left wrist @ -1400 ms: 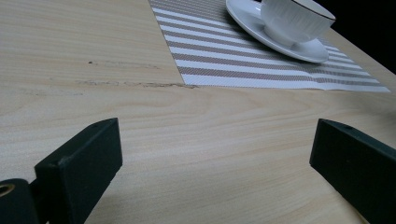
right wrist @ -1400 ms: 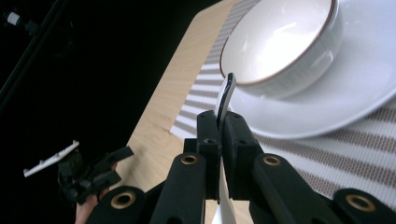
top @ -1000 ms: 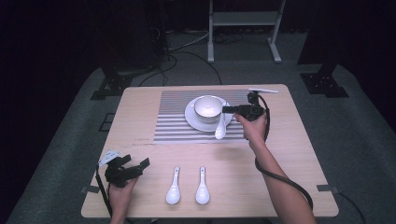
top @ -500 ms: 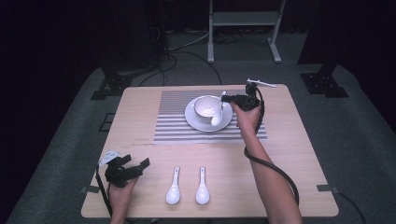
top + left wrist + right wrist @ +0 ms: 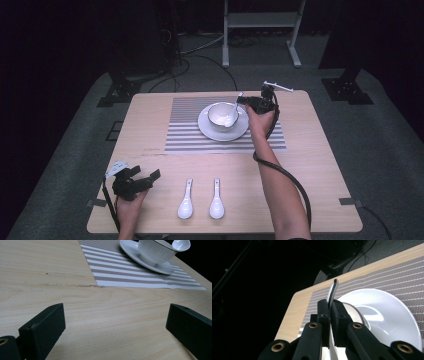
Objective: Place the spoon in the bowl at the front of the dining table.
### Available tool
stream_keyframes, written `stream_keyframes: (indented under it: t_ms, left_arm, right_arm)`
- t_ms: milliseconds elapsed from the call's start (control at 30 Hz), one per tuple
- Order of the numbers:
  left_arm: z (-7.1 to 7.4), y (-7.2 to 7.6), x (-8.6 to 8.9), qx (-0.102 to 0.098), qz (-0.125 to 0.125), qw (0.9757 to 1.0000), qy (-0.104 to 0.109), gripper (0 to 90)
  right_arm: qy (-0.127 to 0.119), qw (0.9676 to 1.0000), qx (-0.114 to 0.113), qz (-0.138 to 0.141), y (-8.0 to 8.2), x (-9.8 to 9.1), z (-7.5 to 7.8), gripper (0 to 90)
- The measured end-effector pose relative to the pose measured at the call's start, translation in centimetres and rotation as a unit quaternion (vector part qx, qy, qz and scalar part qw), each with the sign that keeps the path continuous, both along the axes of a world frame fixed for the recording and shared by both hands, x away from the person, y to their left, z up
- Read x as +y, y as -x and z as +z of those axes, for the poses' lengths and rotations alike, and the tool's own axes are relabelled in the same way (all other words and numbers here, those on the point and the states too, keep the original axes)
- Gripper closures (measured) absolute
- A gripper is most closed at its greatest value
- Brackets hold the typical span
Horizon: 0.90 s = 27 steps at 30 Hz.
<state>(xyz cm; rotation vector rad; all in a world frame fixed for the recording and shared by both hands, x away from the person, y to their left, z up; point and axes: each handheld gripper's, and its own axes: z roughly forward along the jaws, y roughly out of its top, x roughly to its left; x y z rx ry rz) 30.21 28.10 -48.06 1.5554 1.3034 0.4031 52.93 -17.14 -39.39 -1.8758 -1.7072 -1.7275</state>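
Observation:
A white cup (image 5: pixel 219 113) stands on a white saucer (image 5: pixel 212 132) on the striped placemat (image 5: pixel 190 136). My right gripper (image 5: pixel 244 99) is just right of the cup, shut on the handle of a white spoon (image 5: pixel 233 113) whose scoop end hangs over the cup's inside. In the right gripper view the jaws (image 5: pixel 331 306) pinch the spoon handle (image 5: pixel 333 289) above the saucer (image 5: pixel 392 315). My left gripper (image 5: pixel 150 177) rests open at the table's front left, nothing between its jaws (image 5: pixel 115 325). From there the cup (image 5: pixel 155 251) and spoon (image 5: pixel 181 244) show far off.
Two more white spoons (image 5: pixel 186 202) (image 5: pixel 216 200) lie side by side near the front edge, right of the left gripper. The wooden table (image 5: pixel 320 165) has bare room at the right and left of the placemat. A metal stand (image 5: pixel 260 20) stands on the floor behind.
My right gripper has carried the spoon from the saucer's right front edge up toward the far side, so its scoop is now over the cup. The left gripper stayed put.

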Motion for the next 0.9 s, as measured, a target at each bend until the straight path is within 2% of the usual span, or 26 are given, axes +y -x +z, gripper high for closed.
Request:
stream_keyframes:
  t_ms: [300, 433, 600, 667, 900]
  left_arm:
    - [0.0, 0.0, 0.0, 0.000, 0.000, 1.0000, 0.000, 1.0]
    - [0.0, 0.0, 0.1, 0.000, 0.001, 1.0000, 0.001, 1.0]
    - [0.0, 0.0, 0.0, 0.000, 0.001, 1.0000, 0.000, 1.0]
    - [0.0, 0.0, 0.1, -0.001, 0.001, 1.0000, 0.000, 1.0]
    - [0.0, 0.0, 0.1, -0.001, 0.001, 1.0000, 0.000, 1.0]
  right_arm:
    - [-0.009, 0.9993, -0.009, -0.034, -0.1, 0.0, -0.8, 85.8]
    - [-0.017, 0.9988, -0.002, -0.046, -0.1, -0.2, -1.1, 85.8]
    - [-0.014, 0.9987, -0.001, -0.049, -0.1, -0.4, -1.3, 85.8]
    - [-0.003, 0.9986, 0.000, -0.052, -0.1, -0.5, -1.7, 85.7]
    - [0.006, 0.9991, 0.008, -0.041, 0.0, -0.2, -2.7, 85.6]
